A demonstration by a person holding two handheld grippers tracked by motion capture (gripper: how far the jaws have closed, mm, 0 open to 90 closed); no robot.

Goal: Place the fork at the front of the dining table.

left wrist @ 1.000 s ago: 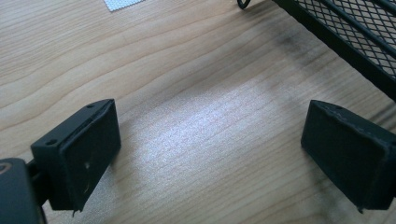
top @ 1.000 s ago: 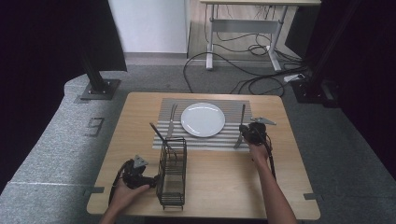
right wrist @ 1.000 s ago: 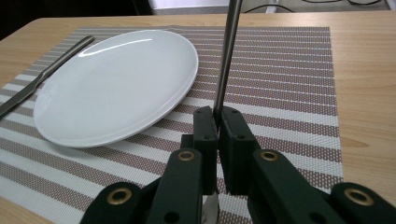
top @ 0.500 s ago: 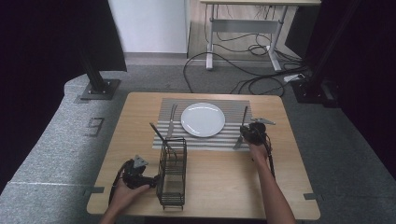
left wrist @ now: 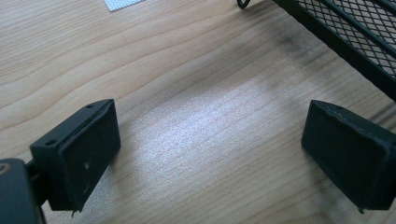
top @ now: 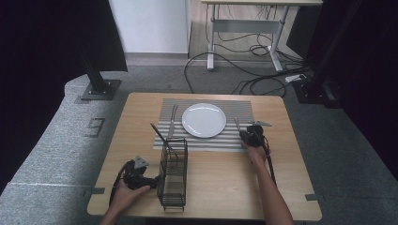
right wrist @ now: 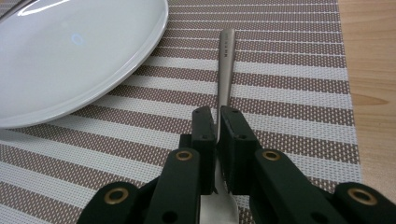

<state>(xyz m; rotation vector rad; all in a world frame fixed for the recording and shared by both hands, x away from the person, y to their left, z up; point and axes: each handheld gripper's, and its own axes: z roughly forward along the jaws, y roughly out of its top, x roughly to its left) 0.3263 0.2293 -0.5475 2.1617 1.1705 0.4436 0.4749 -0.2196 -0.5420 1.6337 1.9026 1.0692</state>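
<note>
My right gripper is shut on a metal utensil, low over the striped placemat just right of the white plate. The utensil's handle points away from me, and its wider end lies under the jaws. A fork lies on the mat left of the plate. My left gripper is open over bare wood, right beside the black wire caddy, with nothing between its pads. A dark utensil leans out of the caddy.
The wooden table stands on a grey floor. A corner of the placemat lies far ahead of the left jaws. Cables and a desk frame lie beyond the table.
My right gripper has shifted slightly toward the near side with the utensil, whose handle now lies lower. The left gripper has stayed put.
</note>
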